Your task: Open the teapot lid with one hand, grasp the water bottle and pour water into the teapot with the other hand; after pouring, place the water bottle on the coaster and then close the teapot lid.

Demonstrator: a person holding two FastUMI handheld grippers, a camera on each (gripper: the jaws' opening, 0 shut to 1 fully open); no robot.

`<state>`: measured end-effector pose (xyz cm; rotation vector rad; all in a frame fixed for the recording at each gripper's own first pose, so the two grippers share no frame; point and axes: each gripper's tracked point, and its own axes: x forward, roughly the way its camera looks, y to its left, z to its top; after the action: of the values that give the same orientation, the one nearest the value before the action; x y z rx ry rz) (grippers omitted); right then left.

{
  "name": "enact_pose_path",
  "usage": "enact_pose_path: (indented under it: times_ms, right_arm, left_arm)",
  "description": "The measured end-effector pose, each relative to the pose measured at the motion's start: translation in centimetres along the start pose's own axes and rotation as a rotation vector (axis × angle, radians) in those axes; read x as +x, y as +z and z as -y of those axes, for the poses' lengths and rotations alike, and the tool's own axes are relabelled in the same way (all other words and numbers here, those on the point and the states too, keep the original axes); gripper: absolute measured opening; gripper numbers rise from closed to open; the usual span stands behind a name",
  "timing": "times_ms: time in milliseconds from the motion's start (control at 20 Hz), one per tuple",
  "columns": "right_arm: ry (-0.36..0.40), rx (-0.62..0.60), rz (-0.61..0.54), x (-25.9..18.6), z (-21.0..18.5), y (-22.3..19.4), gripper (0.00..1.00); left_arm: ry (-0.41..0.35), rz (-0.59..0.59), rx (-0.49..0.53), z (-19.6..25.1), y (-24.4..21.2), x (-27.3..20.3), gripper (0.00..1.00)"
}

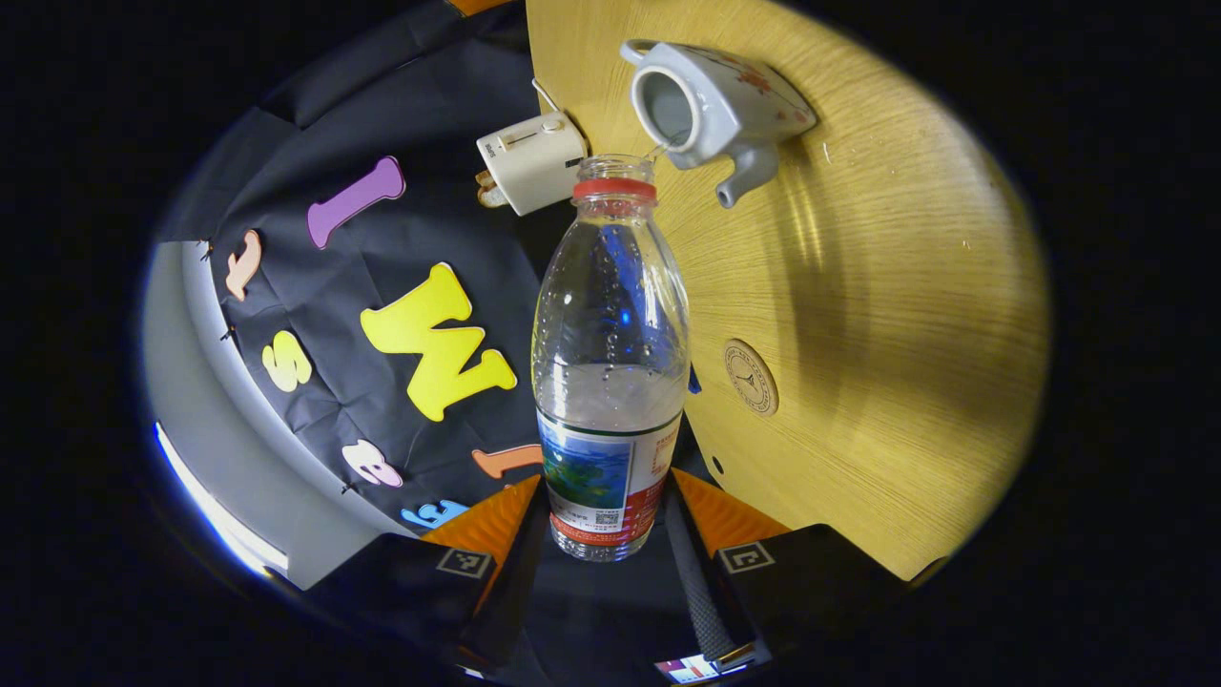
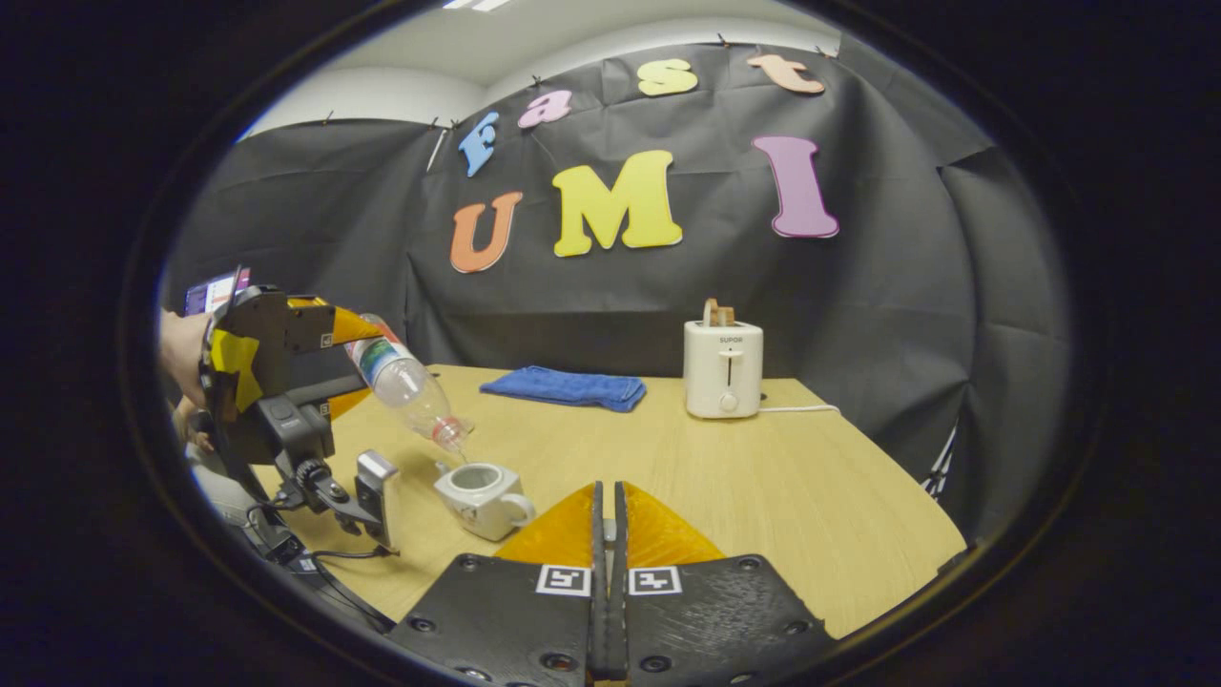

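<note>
My left gripper [image 1: 606, 496] is shut on the lower, labelled part of a clear water bottle [image 1: 610, 363] with a red neck ring and no cap. The bottle is tilted, mouth down, over the white teapot [image 1: 711, 105], whose top stands open. In the right gripper view the bottle [image 2: 405, 384] slants down to the teapot [image 2: 482, 496], with the left gripper [image 2: 358, 367] at its base. A thin stream runs from the mouth into the pot. A round coaster [image 1: 751, 377] lies on the table. My right gripper [image 2: 608, 501] is shut, its fingers pressed together near the teapot.
A white toaster [image 2: 723, 367] with bread in it stands at the back of the wooden table [image 2: 763, 477]. A folded blue cloth [image 2: 565, 387] lies to its left. A person's hand [image 2: 181, 348] holds the left gripper at the table's left edge.
</note>
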<state>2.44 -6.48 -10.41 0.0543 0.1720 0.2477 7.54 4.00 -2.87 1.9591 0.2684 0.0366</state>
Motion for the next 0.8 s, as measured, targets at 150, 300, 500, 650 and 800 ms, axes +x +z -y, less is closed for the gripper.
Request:
enact_pose_path:
  times_ms: [150, 300, 500, 650, 800]
  right_arm:
    - [-0.002, -0.003, 0.005, 0.0, 0.0, 0.3, 0.0]
    - [0.0, -0.002, 0.004, -0.1, 0.0, 0.1, 0.0]
    - [0.004, 0.003, 0.003, -0.1, -0.1, 0.2, 0.0]
    - [0.004, 0.001, 0.009, -0.3, -0.1, 0.4, 0.0]
    - [0.002, -0.001, 0.013, -0.4, -0.1, 0.4, 0.0]
  left_arm:
    - [0.005, 0.008, 0.024, -0.1, 0.4, -0.1, 0.71]
    - [0.025, 0.011, 0.051, -0.8, 0.6, -0.2, 0.71]
    - [0.066, 0.009, 0.101, -2.0, 0.8, -0.7, 0.71]
    - [0.079, 0.008, 0.121, -2.0, 0.9, -0.9, 0.71]
    - [0.087, 0.006, 0.148, -2.3, 1.0, -1.2, 0.71]
